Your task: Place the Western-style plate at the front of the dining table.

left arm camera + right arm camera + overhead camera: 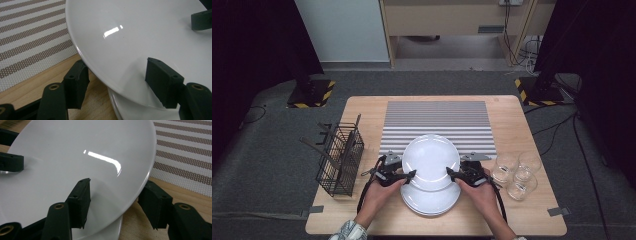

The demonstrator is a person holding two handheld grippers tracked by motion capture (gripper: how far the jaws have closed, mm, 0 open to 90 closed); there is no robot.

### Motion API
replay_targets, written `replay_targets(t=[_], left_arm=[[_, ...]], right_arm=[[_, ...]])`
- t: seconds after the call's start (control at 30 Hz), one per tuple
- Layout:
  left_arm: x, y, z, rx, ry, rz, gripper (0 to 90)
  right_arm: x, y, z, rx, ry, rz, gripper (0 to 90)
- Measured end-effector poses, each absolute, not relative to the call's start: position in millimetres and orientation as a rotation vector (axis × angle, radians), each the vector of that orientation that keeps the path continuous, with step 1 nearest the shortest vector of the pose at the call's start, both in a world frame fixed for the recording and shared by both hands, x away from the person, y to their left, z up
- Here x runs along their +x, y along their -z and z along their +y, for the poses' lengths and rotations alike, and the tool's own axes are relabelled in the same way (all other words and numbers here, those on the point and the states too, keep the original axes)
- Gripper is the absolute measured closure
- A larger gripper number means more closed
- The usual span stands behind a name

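Currently, item: top plate (430,161), white, centre of the high view, raised off the plate stack (430,200) below it and overlapping the striped mat (436,120). Status: lift begun; carrying and setting down judged outstanding. Left gripper (411,174): plate rim passes between my spread jaws, one above, one beneath; no pinch confirmed. Right gripper (451,173): same at the opposite rim, jaws straddling the edge; contact cannot be told.

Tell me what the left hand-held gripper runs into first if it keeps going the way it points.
The left hand-held gripper points across the top white plate, whose rim already sits between its jaws. Pushed on, the rim would probably bottom out in the jaws' throat; beyond that lies the right hand-held gripper.
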State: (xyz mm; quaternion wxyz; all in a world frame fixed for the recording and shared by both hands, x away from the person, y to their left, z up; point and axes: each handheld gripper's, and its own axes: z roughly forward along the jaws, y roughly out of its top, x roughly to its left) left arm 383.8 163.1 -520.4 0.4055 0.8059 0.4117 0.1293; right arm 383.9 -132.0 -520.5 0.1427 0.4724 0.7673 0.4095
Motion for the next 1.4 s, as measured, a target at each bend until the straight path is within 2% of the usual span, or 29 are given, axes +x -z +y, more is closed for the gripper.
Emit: replay_targets(t=[0.3, 0.43, 0.63, 0.9, 1.07, 1.4], left_arm=[[386.1, 519.6, 165.1, 2.02, -0.307, 1.056, 38.3], [386.2, 519.0, 166.0, 2.014, -0.301, 1.07, 40.4], [386.0, 518.1, 167.9, 2.0, -0.295, 1.075, 43.8], [386.0, 519.3, 168.9, 1.996, -0.3, 1.073, 44.1], [385.7, 519.9, 168.7, 1.991, -0.308, 1.07, 44.0], [384.7, 520.0, 167.0, 2.004, -0.367, 1.037, 41.9]], right_arm=[[384.0, 520.5, -135.2, 1.381, -1.2, 2.202, 47.7], [382.7, 518.2, -138.3, 1.371, -1.19, 2.15, 56.1], [383.0, 518.9, -141.1, 1.381, -1.216, 2.133, 58.4], [384.0, 521.4, -142.0, 1.397, -1.251, 2.141, 56.6], [384.5, 525.3, -140.1, 1.434, -1.287, 2.154, 52.0], [383.1, 524.9, -140.0, 1.436, -1.28, 2.15, 52.7]])
